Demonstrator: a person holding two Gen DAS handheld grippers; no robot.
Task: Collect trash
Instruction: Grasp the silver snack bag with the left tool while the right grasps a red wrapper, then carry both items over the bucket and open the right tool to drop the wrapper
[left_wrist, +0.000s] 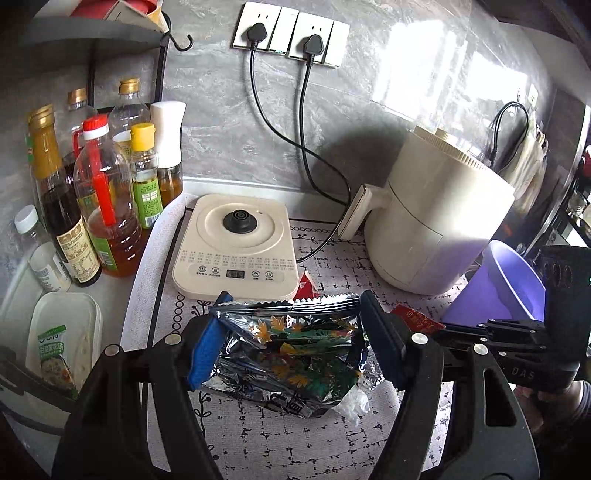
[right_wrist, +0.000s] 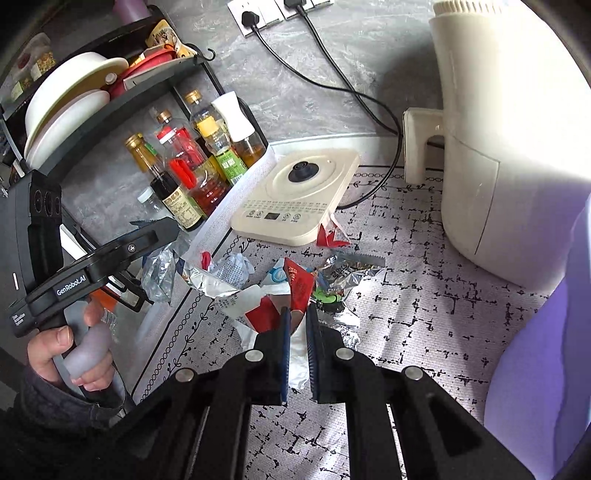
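Looking along the left gripper (left_wrist: 291, 325), we saw its blue-padded jaws spread wide yet pressing on both sides of a crumpled foil snack bag (left_wrist: 291, 354), printed with flowers, which filled the whole gap between them. That bag sat just in front of the cream kettle base (left_wrist: 236, 247), our landmark on the patterned mat (left_wrist: 332, 435). A small red wrapper scrap (left_wrist: 306, 286) lay touching the base's near right corner, and another red wrapper (left_wrist: 417, 321) showed right of the bag. Left of the base stood the oil and sauce bottles (left_wrist: 107, 206); right of it stood the cream air fryer (left_wrist: 436, 229), with a purple bin (left_wrist: 506, 284) beyond.

From the right wrist we saw what the left view hid. The right gripper (right_wrist: 297, 321) had its jaws drawn nearly together, pinching a red and white wrapper (right_wrist: 295, 291) by its edge, in front of the kettle base (right_wrist: 295, 195). Behind it lay a pile of trash on the mat (right_wrist: 424, 314): a white printed packet (right_wrist: 232, 273), foil scraps (right_wrist: 207, 280) and a silver sachet (right_wrist: 351, 269). This view also showed a hand (right_wrist: 81, 354) gripping the left gripper's handle, left of the base, with foil (right_wrist: 159, 273) hanging at its jaws. Above the bottles (right_wrist: 192, 166), a black rack (right_wrist: 110, 99) carried white bowls (right_wrist: 62, 103).
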